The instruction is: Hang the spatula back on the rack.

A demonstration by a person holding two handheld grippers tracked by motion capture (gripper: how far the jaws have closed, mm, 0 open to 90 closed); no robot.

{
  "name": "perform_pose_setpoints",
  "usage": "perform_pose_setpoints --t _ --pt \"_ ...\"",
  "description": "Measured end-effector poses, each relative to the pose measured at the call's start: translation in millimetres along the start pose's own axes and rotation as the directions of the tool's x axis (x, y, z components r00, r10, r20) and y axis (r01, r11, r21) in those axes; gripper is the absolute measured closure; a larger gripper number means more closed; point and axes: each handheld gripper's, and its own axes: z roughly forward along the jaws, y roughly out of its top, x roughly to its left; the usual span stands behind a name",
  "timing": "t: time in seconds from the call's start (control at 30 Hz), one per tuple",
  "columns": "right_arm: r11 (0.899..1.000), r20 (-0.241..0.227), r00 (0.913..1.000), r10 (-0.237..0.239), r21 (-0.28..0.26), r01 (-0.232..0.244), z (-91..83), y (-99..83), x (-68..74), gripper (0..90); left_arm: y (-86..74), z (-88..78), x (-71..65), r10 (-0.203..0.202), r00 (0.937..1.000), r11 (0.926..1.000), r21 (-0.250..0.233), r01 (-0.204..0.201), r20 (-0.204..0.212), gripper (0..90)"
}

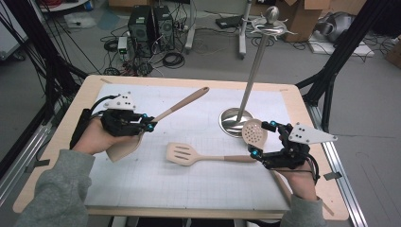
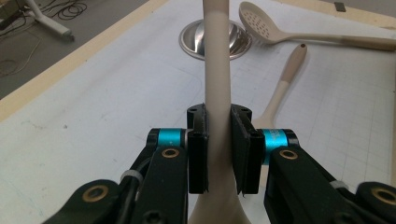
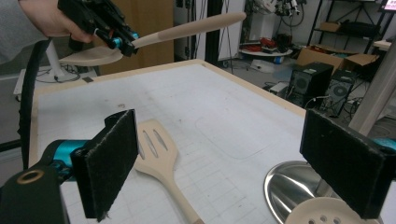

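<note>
2 hand-held grippers are at work over the white gridded mat (image 1: 156, 189). At the left of the high view, the left hand (image 1: 92, 137) comes in from the lower left on a grey sleeve, wrist roughly level, with the left gripper (image 1: 147, 124) pointing toward the right of the frame. Its jaws are clamped on the neck of a beige spatula (image 1: 182, 103) — in the left gripper view the black pads (image 2: 198, 154) press both sides of the narrow handle, which runs straight up the middle of that frame. The spatula's blade hangs below the hand at the lower left, and its handle slants toward the upper middle of the high view; in the right gripper view it sits lifted off the table at the upper left.

At the right of the high view, the right hand (image 1: 295, 182) rises from the bottom edge, and the right gripper (image 1: 261, 139) points toward the upper left. Its jaws stand wide apart, released, with nothing pressed between them. A perforated skimmer (image 1: 254, 132) lies in the gap between them, its bowl just beside the metal stand's round base (image 1: 231, 124); whether a pad touches it is hard to tell. A slotted turner (image 1: 183, 153) lies flat on the mat at centre frame, its handle running right toward the right gripper — near it, not held.
</note>
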Motion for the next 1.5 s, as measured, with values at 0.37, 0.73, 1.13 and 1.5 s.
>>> perform_pose_setpoints --t 0.37,0.73,1.13,1.5 --pt "1.000 -0.009 1.0000 -0.001 -0.012 0.001 -0.3 0.4 0.4 10.7 21.2 2.2 5.3 0.012 0.9999 0.9999 -0.009 -0.012 -0.005 77.6" --pt "1.000 -0.013 0.9999 -0.002 -0.018 0.001 -1.4 0.9 0.7 10.7 43.3 0.8 11.8 0.033 0.9995 0.9984 -0.046 -0.032 0.003 77.6" --pt "1.000 -0.021 0.9997 0.011 -0.024 -0.011 -3.1 -0.3 -1.3 10.7 65.0 1.8 18.6 0.045 0.9988 0.9952 -0.088 -0.044 0.020 77.7" --pt "0.999 -0.016 0.9995 0.028 -0.028 -0.029 -5.8 -3.5 -5.0 10.7 80.5 6.0 19.6 0.044 0.9981 0.9924 -0.116 -0.039 0.042 77.6"
